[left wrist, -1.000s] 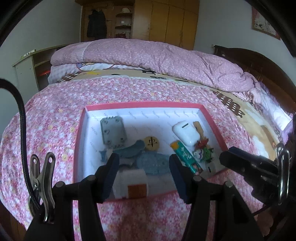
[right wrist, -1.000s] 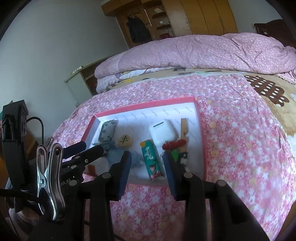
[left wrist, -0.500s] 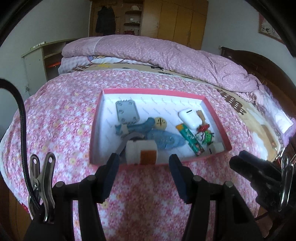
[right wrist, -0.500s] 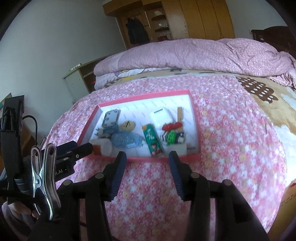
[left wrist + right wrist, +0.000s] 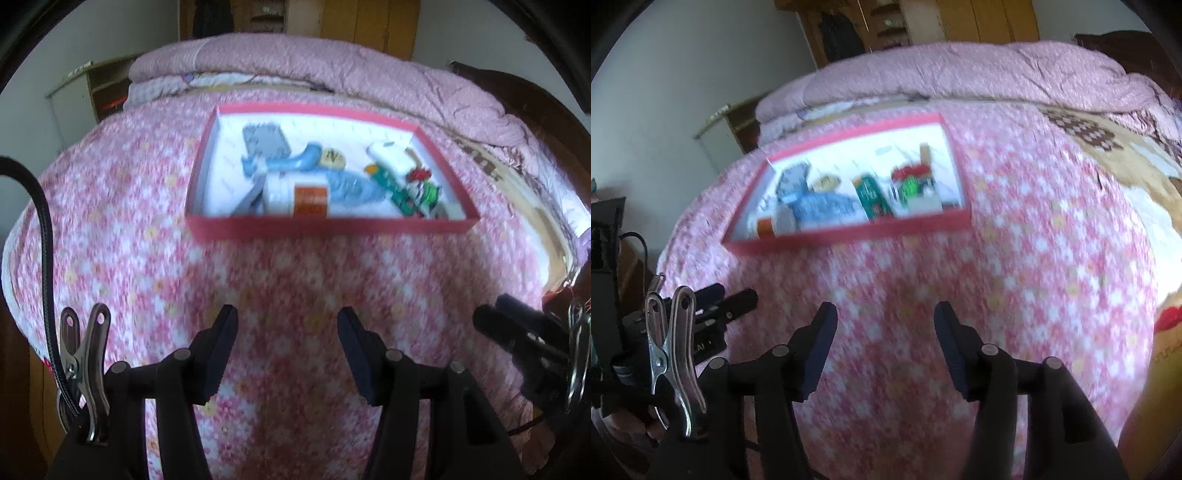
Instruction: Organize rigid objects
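A red-rimmed shallow box (image 5: 332,224) lies on the pink flowered bedspread; it also shows in the right wrist view (image 5: 849,236). Inside lie a grey block (image 5: 266,139), a blue fish-shaped piece (image 5: 295,161), a white bottle with an orange label (image 5: 295,197), a round yellow token (image 5: 333,158), a white case (image 5: 388,155), a green tube (image 5: 392,186) and a small red and green toy (image 5: 424,186). My left gripper (image 5: 287,349) is open and empty, well short of the box. My right gripper (image 5: 884,345) is open and empty, also short of it.
The bedspread (image 5: 295,273) covers the bed between the grippers and the box. A folded pink quilt (image 5: 314,62) lies behind the box. Wooden wardrobes (image 5: 351,26) stand at the back, a low shelf (image 5: 96,85) at left. The right gripper shows at the left view's right edge (image 5: 524,343).
Both grippers have pulled back and up from the box, which now sits farther away. Both stay open and empty. The objects in the box have not moved.
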`<control>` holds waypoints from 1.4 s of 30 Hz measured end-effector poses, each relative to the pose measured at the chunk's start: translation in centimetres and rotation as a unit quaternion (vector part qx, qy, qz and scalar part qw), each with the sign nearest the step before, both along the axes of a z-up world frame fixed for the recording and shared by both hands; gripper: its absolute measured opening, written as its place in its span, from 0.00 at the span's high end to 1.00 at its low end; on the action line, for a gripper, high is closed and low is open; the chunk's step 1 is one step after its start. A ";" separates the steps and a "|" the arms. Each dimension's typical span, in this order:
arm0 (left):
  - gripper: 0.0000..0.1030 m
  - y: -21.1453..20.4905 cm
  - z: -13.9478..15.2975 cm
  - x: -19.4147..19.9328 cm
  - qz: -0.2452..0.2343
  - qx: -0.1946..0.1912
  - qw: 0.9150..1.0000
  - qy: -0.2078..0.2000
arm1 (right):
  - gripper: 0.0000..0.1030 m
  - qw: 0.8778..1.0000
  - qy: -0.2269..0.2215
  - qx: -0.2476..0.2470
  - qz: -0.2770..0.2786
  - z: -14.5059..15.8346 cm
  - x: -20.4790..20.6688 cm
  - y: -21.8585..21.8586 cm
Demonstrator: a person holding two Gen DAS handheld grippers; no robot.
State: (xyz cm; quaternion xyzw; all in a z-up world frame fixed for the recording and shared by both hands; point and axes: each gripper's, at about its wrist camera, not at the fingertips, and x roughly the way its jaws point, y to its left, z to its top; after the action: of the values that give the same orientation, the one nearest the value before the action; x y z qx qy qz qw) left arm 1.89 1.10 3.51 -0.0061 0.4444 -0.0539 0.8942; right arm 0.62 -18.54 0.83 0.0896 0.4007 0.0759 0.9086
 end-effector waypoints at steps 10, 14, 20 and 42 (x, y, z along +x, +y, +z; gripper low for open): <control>0.41 -0.1 -2.0 -0.4 0.018 0.010 1.000 0.024 | 0.45 0.998 0.057 -0.018 -0.013 -2.9 0.4 0.0; 0.36 -0.6 -2.2 -0.6 0.019 0.022 0.999 0.022 | 0.42 0.998 0.051 -0.030 -0.008 -3.0 0.3 0.4; 0.29 -1.4 -2.6 -0.6 0.017 0.038 0.999 0.023 | 0.34 0.999 0.041 -0.024 -0.007 -3.2 0.1 0.6; 0.21 -1.6 -2.8 -0.7 0.027 0.039 0.999 0.020 | 0.23 0.998 0.021 -0.052 -0.008 -3.7 -0.1 1.9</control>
State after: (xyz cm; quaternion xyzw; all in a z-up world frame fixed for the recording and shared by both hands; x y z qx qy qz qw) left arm 1.18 -0.52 0.69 0.0156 0.4632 -0.0127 0.8860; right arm 0.48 -16.68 -2.82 0.0472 0.4227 0.0462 0.9039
